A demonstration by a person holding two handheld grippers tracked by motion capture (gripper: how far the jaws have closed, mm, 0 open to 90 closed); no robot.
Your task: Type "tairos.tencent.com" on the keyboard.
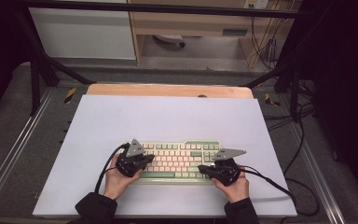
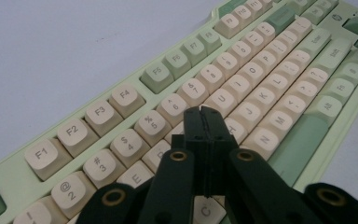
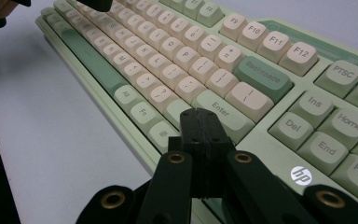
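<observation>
A pale green keyboard (image 1: pixel 177 161) with cream and green keys lies on the white mat, near its front edge. My left gripper (image 1: pixel 150 158) hovers over the keyboard's left half, jaws shut with nothing between them. In the left gripper view the closed tips (image 2: pixel 203 111) sit over the letter keys of the keyboard (image 2: pixel 223 60). My right gripper (image 1: pixel 200 168) is at the keyboard's front right, also shut and empty. In the right gripper view its tips (image 3: pixel 199 113) rest just above the Enter key (image 3: pixel 223 112) and the keys below it.
The white mat (image 1: pixel 168 121) covers a wooden table (image 1: pixel 168 90) inside a black frame. Cables (image 1: pixel 289 186) trail from both grippers, the right one across the mat's right edge. Cabinets and wiring stand beyond the table's far side.
</observation>
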